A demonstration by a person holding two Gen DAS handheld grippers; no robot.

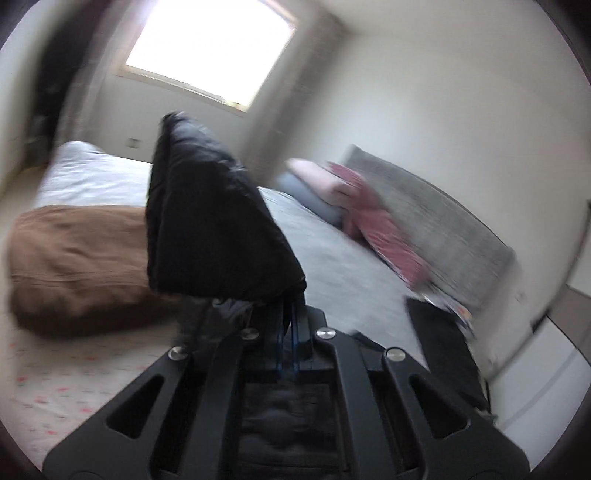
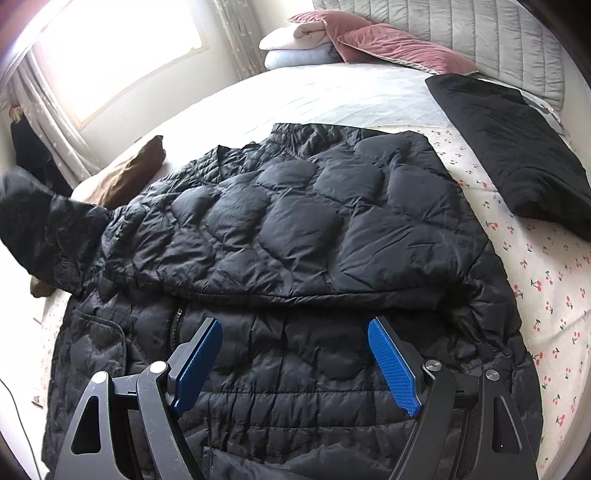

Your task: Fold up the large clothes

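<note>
A black quilted puffer jacket (image 2: pixel 295 221) lies spread on the bed, one sleeve folded across its chest. My right gripper (image 2: pixel 294 324) hovers open over the jacket's lower front, and its blue pads (image 2: pixel 391 365) hold nothing. At the left edge of the right wrist view the other sleeve (image 2: pixel 44 229) is lifted off the bed. In the blurred left wrist view my left gripper (image 1: pixel 290 325) is shut on that black sleeve (image 1: pixel 207 214), and the fabric stands up in a peak above the fingers.
A brown cushion (image 2: pixel 129 173) lies beyond the jacket's left shoulder. A folded black garment (image 2: pixel 509 147) rests on the cherry-print sheet (image 2: pixel 546 295) at the right. Pink and white pillows (image 2: pixel 399 48) lean on the grey headboard (image 2: pixel 480 33). A bright window (image 1: pixel 210 48) is behind.
</note>
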